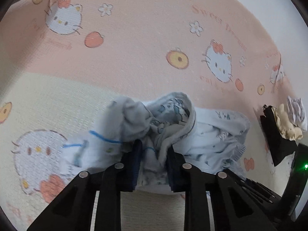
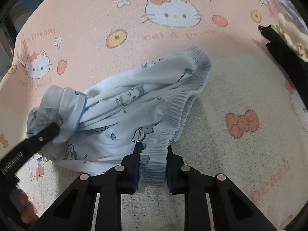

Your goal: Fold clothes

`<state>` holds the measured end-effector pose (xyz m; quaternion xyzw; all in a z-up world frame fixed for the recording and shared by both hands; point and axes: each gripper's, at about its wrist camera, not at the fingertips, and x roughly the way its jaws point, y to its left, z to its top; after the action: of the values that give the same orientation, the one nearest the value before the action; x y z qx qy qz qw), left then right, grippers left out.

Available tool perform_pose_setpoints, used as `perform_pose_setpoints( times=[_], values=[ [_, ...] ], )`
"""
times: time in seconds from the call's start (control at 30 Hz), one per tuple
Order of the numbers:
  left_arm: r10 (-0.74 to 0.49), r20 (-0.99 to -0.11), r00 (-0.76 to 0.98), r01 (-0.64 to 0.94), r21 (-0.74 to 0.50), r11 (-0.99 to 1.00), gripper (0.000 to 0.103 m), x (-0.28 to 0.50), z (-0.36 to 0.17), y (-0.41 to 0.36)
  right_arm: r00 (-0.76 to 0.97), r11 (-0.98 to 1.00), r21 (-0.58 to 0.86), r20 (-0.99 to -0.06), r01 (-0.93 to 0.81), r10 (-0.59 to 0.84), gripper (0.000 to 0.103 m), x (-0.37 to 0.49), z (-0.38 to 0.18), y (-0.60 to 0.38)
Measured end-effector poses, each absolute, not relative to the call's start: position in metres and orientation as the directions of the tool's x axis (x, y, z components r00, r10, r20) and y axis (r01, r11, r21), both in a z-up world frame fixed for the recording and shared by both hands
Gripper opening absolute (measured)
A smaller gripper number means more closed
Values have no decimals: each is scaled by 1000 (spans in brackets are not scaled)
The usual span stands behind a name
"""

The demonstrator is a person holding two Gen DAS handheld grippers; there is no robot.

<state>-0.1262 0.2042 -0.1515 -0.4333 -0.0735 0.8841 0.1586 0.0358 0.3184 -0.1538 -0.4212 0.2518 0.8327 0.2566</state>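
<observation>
The left gripper (image 1: 154, 150) had two black fingers with dark ridged pads, and they were squeezed on a bunched-up part of the pale blue garment (image 1: 173, 134). The cloth between them was soft and crumpled, with a thin bright blue line of trim beside the pads. The right gripper (image 2: 153, 154) was clamped on the same garment, on its puffy, gathered waistband (image 2: 173, 107). That band was full of tiny ridges, like a stretchy ruffle.

The garment looked like thin, smooth cotton with little blue cartoon pictures printed on it. It lay in a loose, wrinkly heap on the blanket (image 2: 96, 9), stretched between the two grippers. In the right wrist view the left gripper came in as a flat black bar at the left end of the garment, and the ruffled waistband was at the right end.

The blanket under the garment was bumpy and woven, like a waffle. It was peach pink past the garment and cream near the grippers. It had white cat faces with orange bows, round oranges, small white flowers and pink letters on it.

To the right of the garment, well apart, sat a dark black thing (image 1: 277, 134) with a lumpy cream-coloured cloth (image 1: 288, 123) on top. I could not tell what it was.
</observation>
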Motion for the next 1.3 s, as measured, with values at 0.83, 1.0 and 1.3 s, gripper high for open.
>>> perform_pose_setpoints(
  times=[0.83, 1.0, 1.3],
  values=[
    [216, -748, -628, -205, -109, -973, 10, -179, -132, 173, -347, -585, 79, -865, -807, 362, 19, 70, -136, 365],
    [325, -682, -655, -148, -305, -941, 10, -172, -125, 140, -384, -579, 140, -865, -803, 323, 19, 73, -138, 369],
    [479, -602, -639, -46, -592, -805, 86, -148, -130, 109, -476, -608, 219, -826, -763, 301, 64, 80, -131, 360]
  ],
)
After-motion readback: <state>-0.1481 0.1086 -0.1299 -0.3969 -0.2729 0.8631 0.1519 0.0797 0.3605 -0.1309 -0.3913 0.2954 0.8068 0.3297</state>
